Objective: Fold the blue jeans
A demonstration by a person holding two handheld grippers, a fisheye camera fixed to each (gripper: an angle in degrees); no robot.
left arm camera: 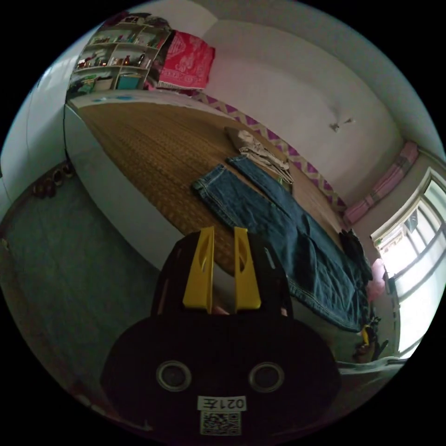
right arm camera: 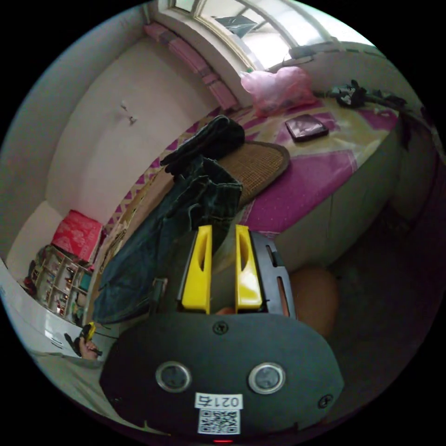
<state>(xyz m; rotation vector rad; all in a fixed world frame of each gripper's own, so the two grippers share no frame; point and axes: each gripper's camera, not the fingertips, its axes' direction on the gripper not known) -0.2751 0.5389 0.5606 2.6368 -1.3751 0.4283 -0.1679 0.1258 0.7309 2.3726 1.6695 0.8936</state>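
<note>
The blue jeans (left arm camera: 288, 227) lay spread full length on the woven mat (left arm camera: 153, 144) of the bed, running along the mat's near edge with the two legs side by side and apart at the cuffs. In the right gripper view the same blue jeans (right arm camera: 153, 241) showed one end rumpled and raised near the mat's rounded corner, just beside a dark bundle of cloth (right arm camera: 209, 139). No fold looked made, so by my judgement the task stood at its start: the legs were yet to be brought together and the length doubled over.

The left tongs (left arm camera: 222, 232) hung off the bed's near side, jaws a narrow gap apart and holding nothing, well short of the denim. The right tongs (right arm camera: 222, 230) were likewise narrowly parted and empty, their tips just before the rumpled end; whether they touched it could not be told.

Beyond the jeans a pale folded garment (left arm camera: 258, 151) lay toward the wall edge of the mat. Further off were a pink bag (right arm camera: 278, 88) near the window, a dark flat case (right arm camera: 305, 127) on the pink sheet, and shelves (left arm camera: 116, 60) at the far corner.
</note>
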